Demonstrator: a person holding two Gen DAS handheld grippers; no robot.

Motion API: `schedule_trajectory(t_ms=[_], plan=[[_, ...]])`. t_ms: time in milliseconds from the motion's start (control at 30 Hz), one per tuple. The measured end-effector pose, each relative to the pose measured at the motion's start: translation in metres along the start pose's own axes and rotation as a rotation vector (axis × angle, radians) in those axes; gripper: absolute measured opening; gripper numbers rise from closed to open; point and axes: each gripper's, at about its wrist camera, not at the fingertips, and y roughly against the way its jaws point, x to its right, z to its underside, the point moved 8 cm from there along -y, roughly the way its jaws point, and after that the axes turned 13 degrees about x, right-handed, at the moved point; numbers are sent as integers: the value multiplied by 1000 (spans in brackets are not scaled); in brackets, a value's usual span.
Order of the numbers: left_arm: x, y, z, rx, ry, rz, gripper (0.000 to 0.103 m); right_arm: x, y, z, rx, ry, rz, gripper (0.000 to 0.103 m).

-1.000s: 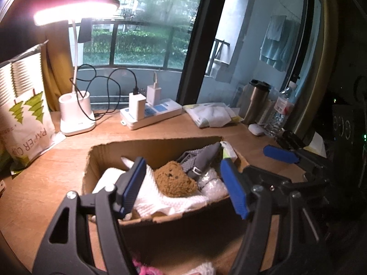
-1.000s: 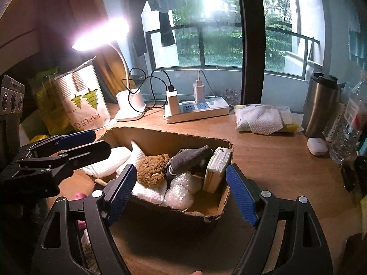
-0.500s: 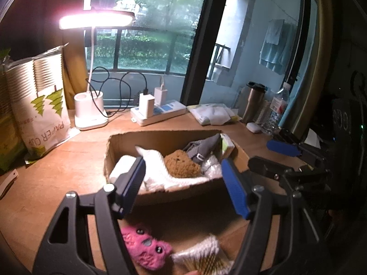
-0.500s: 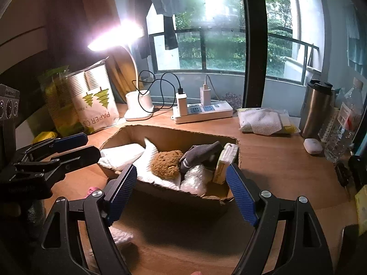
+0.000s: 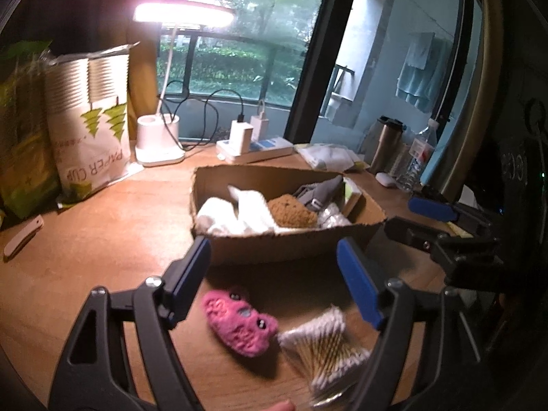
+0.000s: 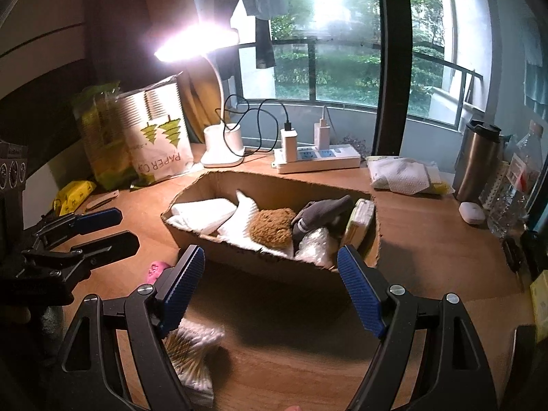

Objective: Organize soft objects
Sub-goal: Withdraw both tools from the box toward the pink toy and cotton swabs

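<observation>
Both grippers are hanging over the wooden desk, just in front of the cardboard box. The left gripper is pointing down at the pink plush toy, its jaws are opening, and nothing is pinched between them; the toy is lying on the desk below the gap, nearer the left finger. The right gripper is spread wide and holding nothing, with the box's near wall beyond its tips.

The box is already carrying folded white cloths, a brown plush bear, a grey sock and a bubble-wrap wad. 2 items are sitting outside it: the pink toy and, touching its right side, a bundle of cotton swabs.

The step in hand looks like picking up the pink toy. To do it well, the left gripper should be centring over the toy's middle, dropping until both pads are flanking its body, and closing firmly enough that the plush does not slip, since it will squash. Approaching from the toy's left side is wise, so the swab bundle is not dragged along. A free spot for it seems to be the box's near-left corner.
</observation>
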Motion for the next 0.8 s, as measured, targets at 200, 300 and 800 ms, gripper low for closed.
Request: schedule_trajectory(t_ms=[200, 300, 800], plan=[[-6, 11, 13, -9, 11, -1, 77, -16, 0, 13, -24, 13, -14, 83], [-11, 15, 20, -13, 21, -6, 77, -22, 0, 19, -35, 16, -19, 83], [-36, 28, 64, -60, 76, -35, 77, -61, -12, 64, -122, 41, -72, 83]])
